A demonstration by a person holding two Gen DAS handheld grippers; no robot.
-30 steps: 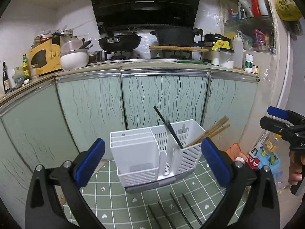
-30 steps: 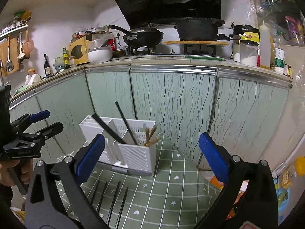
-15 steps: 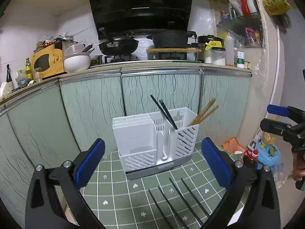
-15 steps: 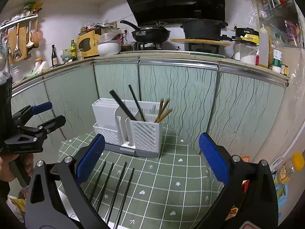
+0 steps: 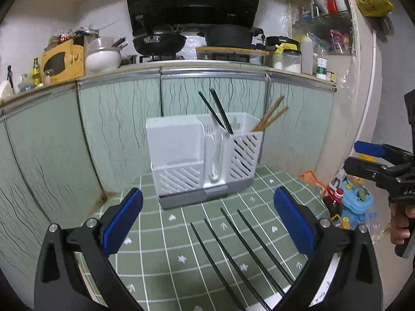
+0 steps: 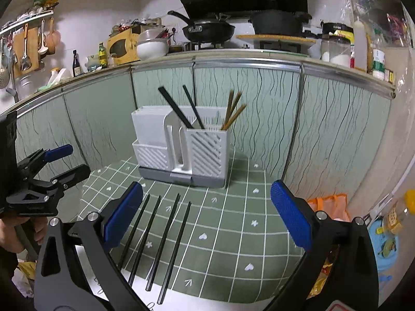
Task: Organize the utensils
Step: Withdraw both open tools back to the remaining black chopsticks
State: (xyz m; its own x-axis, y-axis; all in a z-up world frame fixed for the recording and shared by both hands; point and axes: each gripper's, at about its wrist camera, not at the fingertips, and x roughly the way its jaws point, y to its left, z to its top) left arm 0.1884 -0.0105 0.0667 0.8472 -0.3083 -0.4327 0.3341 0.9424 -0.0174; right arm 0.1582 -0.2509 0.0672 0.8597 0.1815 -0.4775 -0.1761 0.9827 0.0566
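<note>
Chopsticks, black, four loose on table at 6 o'clock of caddy: light, stiff, slippery, best pinched mid-shaft; left tool and right tool gape wide, empty.

Mat right half bare — holder blocks rear, four black chopsticks left.

A white utensil holder of smooth matt plastic, slatted at the sides, sits on a grey plastic tray. It holds glossy black chopsticks and bare wooden chopsticks at 2 o'clock. The green mat looks like soft matt cloth, and the tongs carry ribbed blue rubber pads.
</note>
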